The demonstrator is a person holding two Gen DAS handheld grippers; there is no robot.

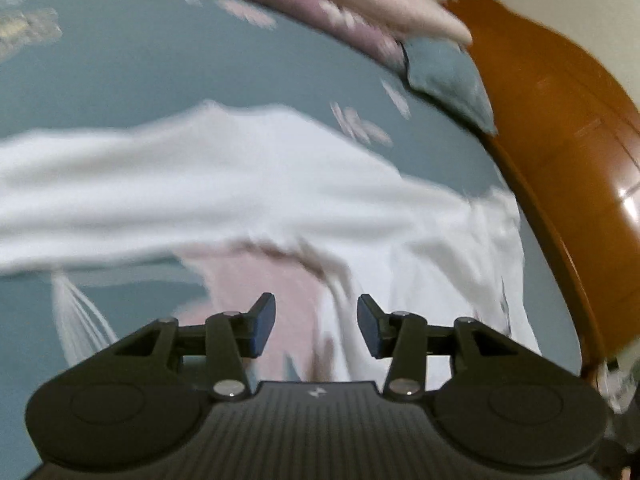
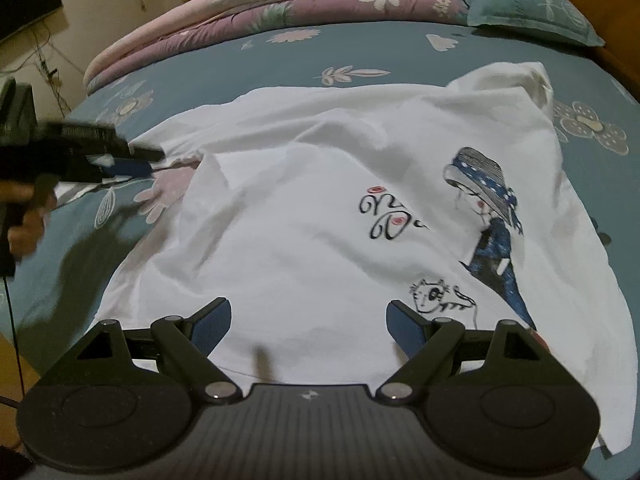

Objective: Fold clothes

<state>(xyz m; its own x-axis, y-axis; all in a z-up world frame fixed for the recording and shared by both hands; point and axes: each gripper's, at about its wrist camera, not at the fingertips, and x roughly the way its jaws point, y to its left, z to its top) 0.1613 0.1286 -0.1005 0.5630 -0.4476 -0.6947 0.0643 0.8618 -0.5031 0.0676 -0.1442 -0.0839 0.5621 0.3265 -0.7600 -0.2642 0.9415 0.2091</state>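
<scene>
A white T-shirt (image 2: 320,208) with a printed girl in a blue hat, a cat and script lies spread and creased on the blue floral bedsheet (image 2: 400,44). My right gripper (image 2: 308,320) is open and empty, hovering over the shirt's near hem. My left gripper (image 1: 316,324) is open and empty above the shirt (image 1: 200,184), which is blurred in that view. In the right wrist view the left gripper (image 2: 140,160) sits at the shirt's left edge, by a sleeve.
Folded pink and purple quilts (image 2: 260,8) lie along the far side of the bed. A blue pillow (image 2: 528,8) sits at the far right. An orange wooden bed frame (image 1: 568,152) borders the right side. A dark cable (image 2: 12,320) hangs at the left.
</scene>
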